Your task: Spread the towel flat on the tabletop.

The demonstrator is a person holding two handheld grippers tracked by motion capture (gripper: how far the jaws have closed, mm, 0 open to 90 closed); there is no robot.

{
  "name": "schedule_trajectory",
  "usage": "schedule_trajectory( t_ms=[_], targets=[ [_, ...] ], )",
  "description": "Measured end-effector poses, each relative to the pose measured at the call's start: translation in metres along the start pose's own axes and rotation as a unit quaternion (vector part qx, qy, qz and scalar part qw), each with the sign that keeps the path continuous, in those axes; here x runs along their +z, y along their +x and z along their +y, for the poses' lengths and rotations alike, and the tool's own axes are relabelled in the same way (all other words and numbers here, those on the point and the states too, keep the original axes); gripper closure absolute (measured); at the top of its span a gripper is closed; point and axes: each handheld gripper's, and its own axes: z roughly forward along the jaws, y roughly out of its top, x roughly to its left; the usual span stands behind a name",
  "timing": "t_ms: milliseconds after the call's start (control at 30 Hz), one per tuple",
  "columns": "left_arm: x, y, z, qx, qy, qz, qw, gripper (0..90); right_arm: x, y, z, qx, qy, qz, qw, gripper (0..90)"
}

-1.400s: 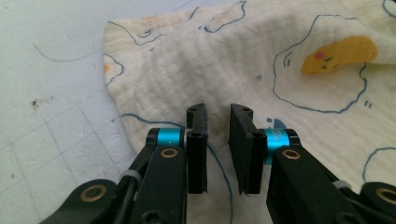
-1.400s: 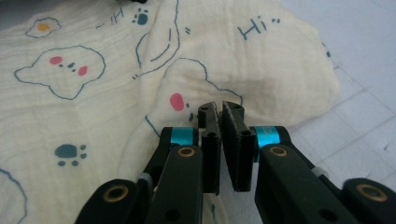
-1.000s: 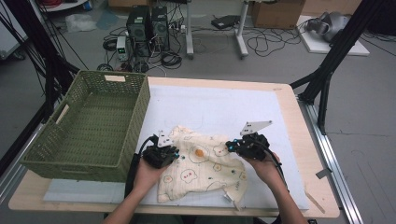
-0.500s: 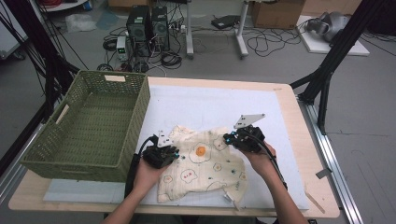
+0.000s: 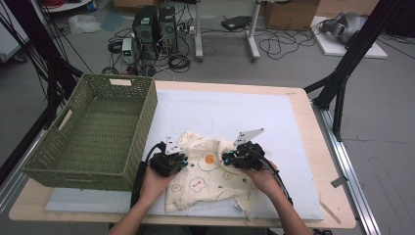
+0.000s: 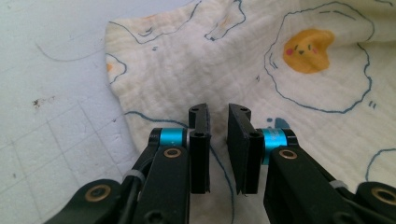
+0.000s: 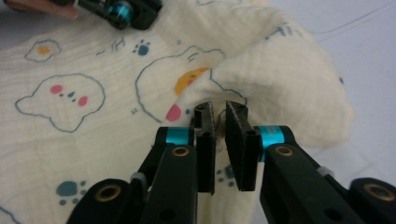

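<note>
On the worktop [image 5: 303, 122] I see a cream cloth [image 5: 205, 181] printed with fried eggs, bears and paw prints, lying crumpled on a white mat [image 5: 220, 112] near the front edge. My left gripper [image 5: 169, 162] rests on its left part, fingers [image 6: 200, 140] narrow with a slim gap over the fabric, pinching nothing. My right gripper [image 5: 243, 156] sits on the cloth's raised right fold; its fingers [image 7: 205, 140] have just been opening and stand narrow, cloth beneath them. A green woven basket [image 5: 98, 127] stands just left of the cloth, close beside my left gripper. Its pale label is unreadable.
</note>
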Motion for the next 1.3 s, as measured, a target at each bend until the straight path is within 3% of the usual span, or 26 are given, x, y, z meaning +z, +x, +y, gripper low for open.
schedule_trajectory(
  t_ms=[200,367,533,633,667,700,867,1033,1100,1167,1200,1267,1300],
  targets=[
    [0.000,0.000,0.000,-0.001,-0.001,0.000,1.0000,78.1,-0.015,-0.009,-0.003,0.017,-0.027,-0.012,0.9994,79.0],
    [0.000,0.000,0.000,-0.001,0.000,0.000,1.0000,78.1,-0.015,-0.016,-0.014,0.040,-0.015,-0.016,0.9990,76.2],
    [0.000,0.000,0.000,0.001,0.001,0.001,1.0000,78.0,-0.001,-0.016,-0.020,0.055,0.004,-0.017,0.9983,69.9],
    [0.000,0.000,0.000,0.001,0.000,0.002,1.0000,78.1,0.003,-0.015,-0.022,0.048,0.004,-0.025,0.9985,75.4],
    [0.000,0.000,0.000,0.002,0.000,0.001,1.0000,78.1,0.003,-0.015,-0.022,0.049,0.005,-0.025,0.9985,82.4],
    [0.000,0.000,0.000,0.001,0.000,0.001,1.0000,78.3,0.003,-0.016,-0.022,0.050,0.005,-0.012,0.9987,86.5],
    [0.000,0.000,0.000,0.004,-0.002,0.001,1.0000,83.9,-0.004,-0.015,-0.020,0.029,0.006,-0.020,0.9994,87.7],
    [0.000,0.002,0.001,-0.006,-0.012,0.009,0.9999,85.6,-0.031,-0.025,-0.014,0.026,-0.003,-0.070,0.9972,87.7],
    [0.001,0.005,0.002,-0.011,-0.016,0.013,0.9997,85.0,-0.044,-0.030,-0.009,0.026,-0.014,-0.108,0.9938,87.6],
    [0.001,0.007,0.003,-0.018,-0.021,0.013,0.9995,81.3,-0.056,-0.036,-0.007,0.034,-0.024,-0.153,0.9874,86.6],
    [0.001,0.007,0.003,-0.018,-0.025,0.014,0.9994,79.2,-0.060,-0.040,-0.008,0.046,-0.031,-0.157,0.9860,86.0],
    [-0.001,0.006,0.003,-0.016,-0.030,0.013,0.9994,76.4,-0.061,-0.044,-0.013,0.064,-0.030,-0.150,0.9862,81.6],
    [-0.003,0.005,0.003,-0.012,-0.029,0.013,0.9994,74.7,-0.061,-0.044,-0.015,0.062,-0.030,-0.149,0.9864,76.9]
  ],
)
